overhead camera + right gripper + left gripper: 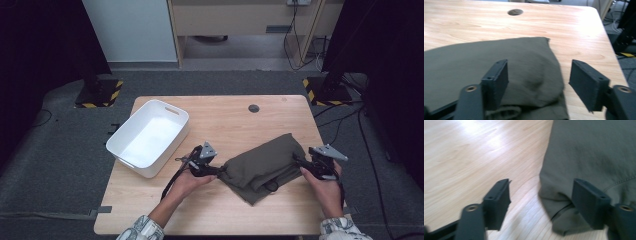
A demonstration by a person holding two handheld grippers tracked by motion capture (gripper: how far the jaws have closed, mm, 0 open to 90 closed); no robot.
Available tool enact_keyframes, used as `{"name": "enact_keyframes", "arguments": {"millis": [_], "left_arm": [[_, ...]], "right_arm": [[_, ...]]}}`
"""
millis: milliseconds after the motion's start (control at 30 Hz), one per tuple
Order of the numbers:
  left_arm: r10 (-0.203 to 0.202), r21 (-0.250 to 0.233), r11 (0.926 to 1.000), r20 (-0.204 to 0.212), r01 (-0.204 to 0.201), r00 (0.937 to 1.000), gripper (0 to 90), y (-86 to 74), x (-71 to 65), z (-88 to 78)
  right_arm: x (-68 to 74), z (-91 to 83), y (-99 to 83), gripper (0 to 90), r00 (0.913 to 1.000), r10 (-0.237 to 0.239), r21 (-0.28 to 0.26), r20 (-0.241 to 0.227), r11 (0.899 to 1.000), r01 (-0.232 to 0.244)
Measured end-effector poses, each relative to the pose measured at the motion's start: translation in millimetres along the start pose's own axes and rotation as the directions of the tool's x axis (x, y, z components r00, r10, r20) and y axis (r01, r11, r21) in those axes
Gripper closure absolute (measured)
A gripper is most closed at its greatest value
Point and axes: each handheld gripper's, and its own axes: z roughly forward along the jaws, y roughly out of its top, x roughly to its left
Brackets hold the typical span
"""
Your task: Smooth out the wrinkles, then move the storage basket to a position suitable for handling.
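Patterned pale short sleeves [142, 229], black left claw [541, 202] with brass-looking screw holes, grey three-cornered plates, trailing black cable

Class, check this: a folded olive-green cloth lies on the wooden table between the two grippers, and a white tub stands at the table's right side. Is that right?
Not quite. The white tub stands at the table's left side, as the high view shows. The rest holds: the folded olive-green cloth lies between the left gripper and the right gripper.

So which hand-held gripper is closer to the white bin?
Left. The left hand-held gripper sits just right of the white bin; the right hand-held gripper is beyond the folded cloth.
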Motion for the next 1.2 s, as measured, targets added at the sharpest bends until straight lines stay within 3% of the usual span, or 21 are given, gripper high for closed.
{"name": "enact_keyframes", "arguments": {"millis": [167,333,467,767,867,1200], "left_arm": [[-0.039,-0.006,0.9992,-0.018,0.039,0.9991,19.5,3.2,12.4,-13.8],[-0.073,-0.030,0.9969,-0.011,0.073,0.9973,13.3,5.0,21.3,-26.6],[-0.080,-0.036,0.9962,-0.020,0.079,0.9966,10.7,4.2,24.1,-32.6],[-0.053,-0.019,0.9985,-0.098,0.051,0.9938,13.7,4.0,22.1,-61.3],[-0.051,-0.029,0.9985,-0.132,0.047,0.9899,15.1,-1.8,26.4,-85.3],[-0.103,-0.051,0.9942,-0.190,0.095,0.9764,22.0,-22.6,50.3,-126.5]], "right_arm": [[7.0,1.3,1.7,21.4,0.9997,-0.004,0.002,-0.022,1.000,0.004],[7.6,2.9,1.2,17.1,0.9997,0.002,0.012,-0.024,1.000,-0.001],[6.8,3.0,0.7,15.2,0.9995,0.006,0.022,-0.031,1.000,-0.006],[8.3,3.6,1.1,15.1,0.9995,-0.005,0.022,-0.030,1.000,0.005],[9.7,4.0,0.9,15.2,0.9994,-0.007,0.026,-0.034,1.000,0.008],[17.8,3.7,-0.7,14.9,0.9989,-0.029,0.036,-0.038,0.999,0.030]]}}
